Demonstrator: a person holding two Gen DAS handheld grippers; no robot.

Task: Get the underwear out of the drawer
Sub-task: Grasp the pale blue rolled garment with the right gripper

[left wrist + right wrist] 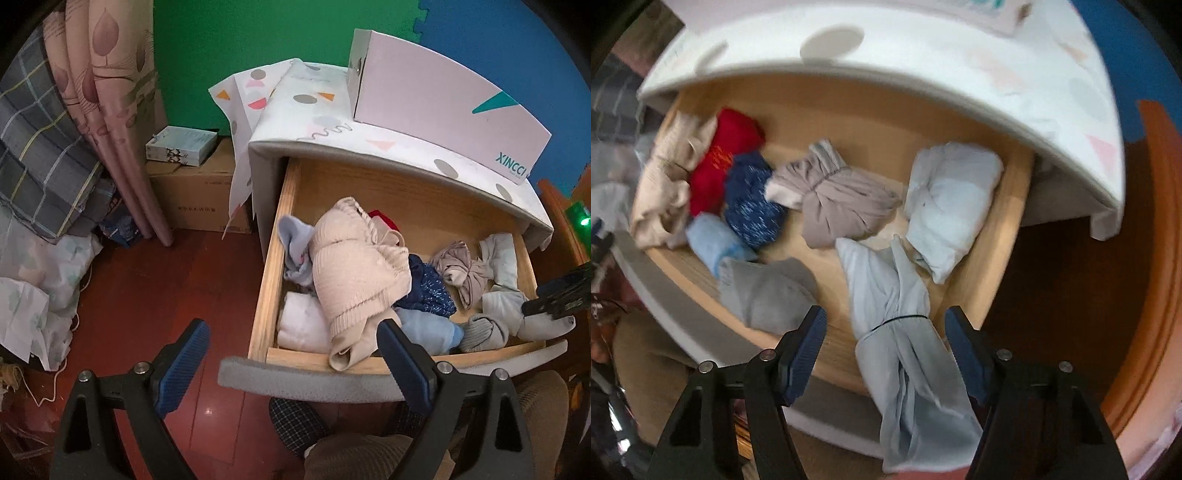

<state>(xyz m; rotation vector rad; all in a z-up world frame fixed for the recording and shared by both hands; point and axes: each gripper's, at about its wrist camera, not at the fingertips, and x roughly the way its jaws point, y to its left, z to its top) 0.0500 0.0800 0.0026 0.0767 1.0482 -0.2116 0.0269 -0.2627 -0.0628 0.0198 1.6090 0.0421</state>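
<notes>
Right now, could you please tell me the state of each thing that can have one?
Drawer: pulled open, clothes inside.
Left claw: open, empty, above the drawer's front.
Right claw: open around the pale blue bundle, pads not pressing.
Pale blue bundle: tied with a dark band, lying over the front edge.
Pink box: closed.

Open wooden drawer [406,184] holds bundled underwear [897,325] and socks [768,291].

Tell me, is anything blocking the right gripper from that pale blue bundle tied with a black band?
Nothing visible. The pale blue bundle already lies between the right gripper fingers, draped over the drawer front edge, with nothing on top.
</notes>
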